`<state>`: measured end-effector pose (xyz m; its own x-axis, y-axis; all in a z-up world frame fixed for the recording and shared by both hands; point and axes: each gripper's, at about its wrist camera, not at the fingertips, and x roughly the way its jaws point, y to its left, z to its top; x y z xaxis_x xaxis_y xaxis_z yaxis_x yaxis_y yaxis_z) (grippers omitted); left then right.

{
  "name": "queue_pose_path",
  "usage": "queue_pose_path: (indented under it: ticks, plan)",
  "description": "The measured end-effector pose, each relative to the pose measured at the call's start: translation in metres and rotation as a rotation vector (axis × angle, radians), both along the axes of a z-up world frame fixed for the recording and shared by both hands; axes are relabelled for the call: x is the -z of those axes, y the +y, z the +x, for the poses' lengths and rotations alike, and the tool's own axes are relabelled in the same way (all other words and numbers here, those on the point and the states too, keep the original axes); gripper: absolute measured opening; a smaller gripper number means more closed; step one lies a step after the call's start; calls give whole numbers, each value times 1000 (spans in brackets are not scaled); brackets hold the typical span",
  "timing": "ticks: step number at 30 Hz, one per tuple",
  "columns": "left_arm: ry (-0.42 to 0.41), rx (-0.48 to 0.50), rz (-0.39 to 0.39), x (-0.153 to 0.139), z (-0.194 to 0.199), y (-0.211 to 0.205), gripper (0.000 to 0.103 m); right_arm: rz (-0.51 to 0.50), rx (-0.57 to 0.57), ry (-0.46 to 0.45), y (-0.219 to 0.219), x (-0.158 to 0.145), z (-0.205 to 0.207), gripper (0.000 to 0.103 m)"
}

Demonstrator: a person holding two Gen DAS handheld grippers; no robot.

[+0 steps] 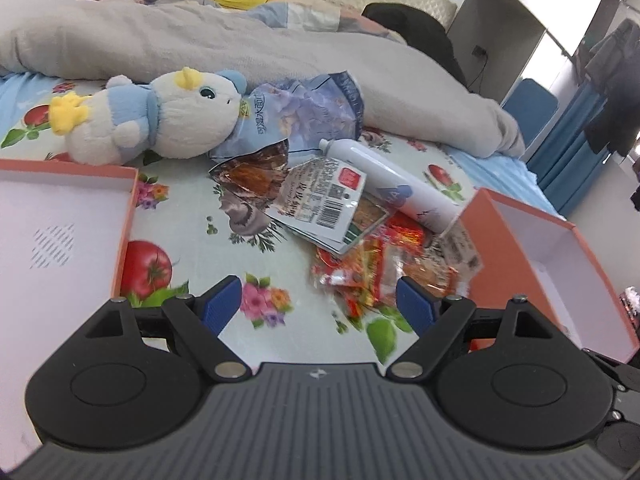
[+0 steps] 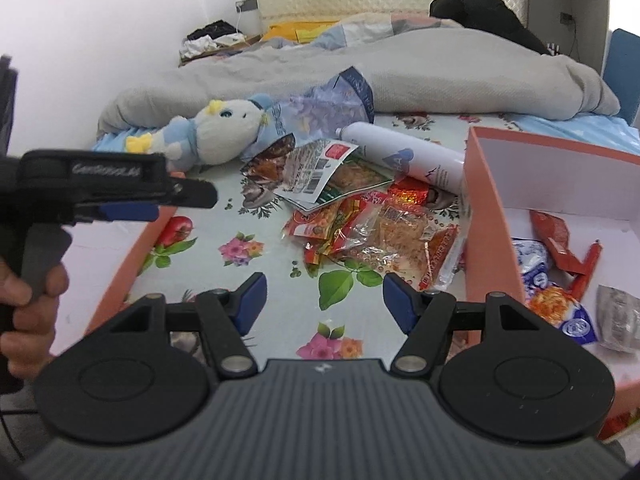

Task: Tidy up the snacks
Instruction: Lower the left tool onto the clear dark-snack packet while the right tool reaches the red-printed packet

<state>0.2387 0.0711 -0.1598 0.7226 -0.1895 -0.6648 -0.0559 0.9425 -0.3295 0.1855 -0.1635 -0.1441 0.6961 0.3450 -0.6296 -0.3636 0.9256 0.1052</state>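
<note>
Left claw (image 1: 319, 307): ours, nearest the lens, jaws wide apart, nothing between them, hovering over the floral bedsheet (image 1: 192, 240) just short of the pile.
Right claw (image 2: 324, 302): jaws apart, empty, aimed at the same pile from beside the right box.
Snack pile (image 2: 372, 228): loose packets heaped mid-bed between the two boxes; red-orange packets (image 1: 368, 272) lie closest to us.
Right box (image 2: 486, 216): orange wall, white inside, already holds several packets (image 2: 554, 292).
Left box (image 1: 60, 216): orange rim, looks empty from what we see.
Non-snacks: plush toy (image 1: 160, 120) and white bottle (image 1: 396, 184) touch the pile's far edge; we leave them.
Step, our read: pick one near packet.
How: we come in low, pinch a sealed edge, take the top packet only so neighbours don't drag.
Risk: crinkly film slips; we close squarely.
</note>
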Motion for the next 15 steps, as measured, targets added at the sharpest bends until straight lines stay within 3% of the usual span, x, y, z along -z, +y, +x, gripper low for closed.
queue_pose_path:
  ticks: [10, 15]
  plan:
    - [84, -13, 26, 40, 89, 16, 87, -10, 3, 47, 17, 31, 63, 67]
    - [104, 10, 89, 55, 131, 18, 95, -13, 9, 66, 22, 42, 97, 67]
